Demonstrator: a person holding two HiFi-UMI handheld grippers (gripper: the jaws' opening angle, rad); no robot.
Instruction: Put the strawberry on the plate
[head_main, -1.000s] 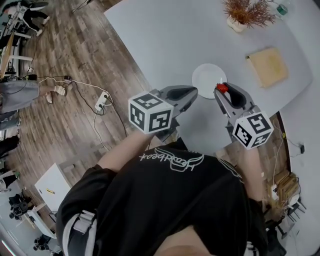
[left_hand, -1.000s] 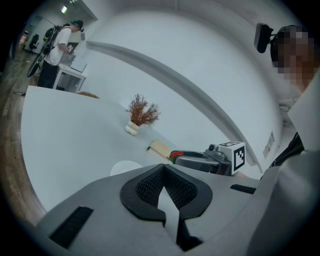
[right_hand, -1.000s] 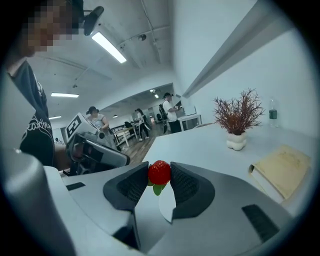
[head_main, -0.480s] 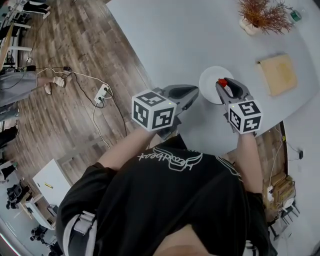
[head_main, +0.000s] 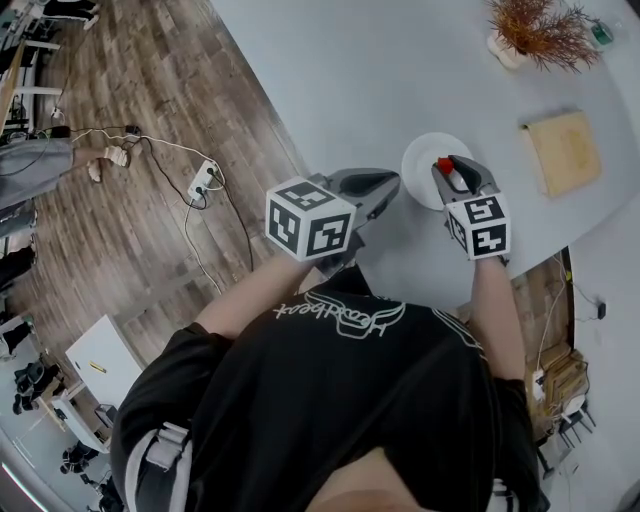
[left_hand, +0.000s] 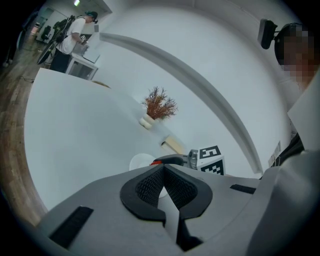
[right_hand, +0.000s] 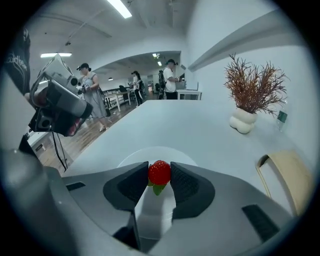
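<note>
Head view: the right gripper (head_main: 446, 166) hangs over the white plate (head_main: 418, 180), with the strawberry (head_main: 444, 163) red at its tips. The left gripper (head_main: 392, 185) sits just beside the plate's near rim, close to the grey table (head_main: 380, 70) edge, and wooden floor (head_main: 150, 200) lies off to its left. There's open tabletop ahead of both jaws. A wooden board (head_main: 563, 152) and a dried plant (head_main: 540, 35) stand well ahead to the right.

Left gripper view: the jaws are together at the tips with nothing between them, and the plate is just past them, seemingly untouched.

Right gripper view: the jaws are clamped on the strawberry, with the plate directly beneath and ahead.
</note>
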